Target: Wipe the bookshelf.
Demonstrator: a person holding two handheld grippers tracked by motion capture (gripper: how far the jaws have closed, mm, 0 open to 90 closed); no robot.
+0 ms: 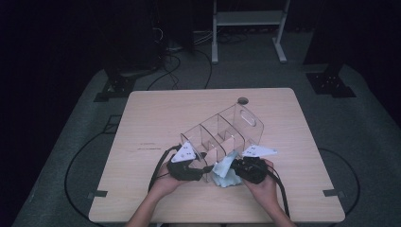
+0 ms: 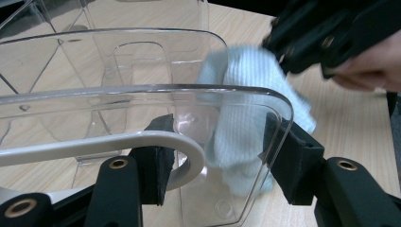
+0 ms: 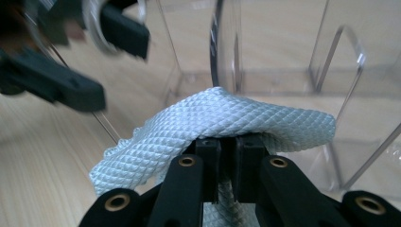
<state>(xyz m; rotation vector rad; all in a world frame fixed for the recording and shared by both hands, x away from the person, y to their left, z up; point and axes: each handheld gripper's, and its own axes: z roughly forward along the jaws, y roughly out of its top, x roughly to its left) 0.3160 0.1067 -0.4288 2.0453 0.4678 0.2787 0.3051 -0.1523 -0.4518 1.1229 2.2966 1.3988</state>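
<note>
Left hand-held gripper clamped on the near end wall of the clear plastic organizer; in the left gripper view one black pad sits inside the wall, by a pale curved band, the other outside at the rounded corner, and both press the plastic. In the high view this left hand-held gripper is at the organizer's near left corner, grey three-cornered plate on top, cable trailing back toward the person.

Right hand-held gripper: jaws drawn together, pinching a fold of the pale blue cloth. Waffle-textured weave drapes over both jaw tips. In the high view the right hand-held gripper is at the organizer's near right corner, with the cloth bunched between it and the organizer's end wall and partly resting on the worktop.

Cloth seen through the clear wall in the left gripper view: it lies against the end wall near the corner; cannot tell which face it touches. Right hand-held gripper appears there above the cloth, blurred.

Organizer stands on the wooden worktop, running diagonally from near centre toward the far right, with several dividers and a handle cut-out in its far end wall. Compartments look bare.

Both hands near the front edge of the worktop, close together.
</note>
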